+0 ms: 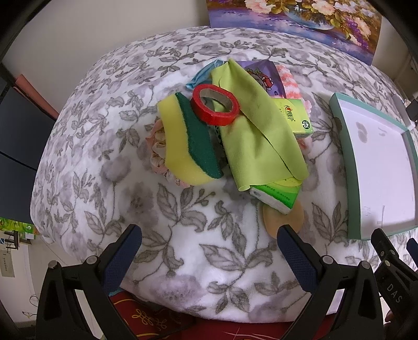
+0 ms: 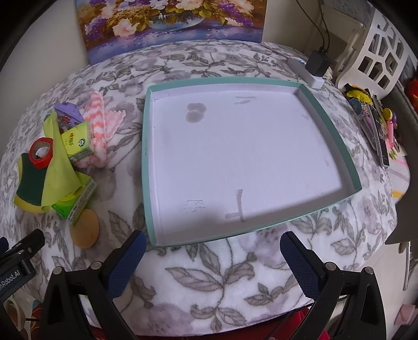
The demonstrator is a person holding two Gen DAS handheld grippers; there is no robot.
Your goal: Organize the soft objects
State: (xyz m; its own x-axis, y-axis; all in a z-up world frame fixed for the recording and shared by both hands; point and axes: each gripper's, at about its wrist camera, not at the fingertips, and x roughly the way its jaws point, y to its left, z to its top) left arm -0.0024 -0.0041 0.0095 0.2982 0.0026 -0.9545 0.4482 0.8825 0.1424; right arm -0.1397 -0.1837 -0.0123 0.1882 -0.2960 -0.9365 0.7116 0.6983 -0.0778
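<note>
A pile lies on the floral blanket: a yellow-green sponge (image 1: 188,146), a red tape roll (image 1: 215,106), a lime cloth (image 1: 257,130), green tissue packs (image 1: 296,117), a pink-white towel (image 1: 288,81) and a tan round pad (image 1: 283,218). The pile also shows in the right wrist view, with the sponge (image 2: 30,183) at far left. A shallow teal-rimmed tray (image 2: 145,146) with a white floor holds nothing. My left gripper (image 1: 210,242) is open and empty, short of the pile. My right gripper (image 2: 213,247) is open and empty at the tray's near edge.
A flower painting (image 2: 172,23) leans at the back. A white power strip with a black adapter (image 2: 314,69) sits at the far right corner. Pens and small items (image 2: 376,125) lie on the right. The blanket's front edge drops off just under both grippers.
</note>
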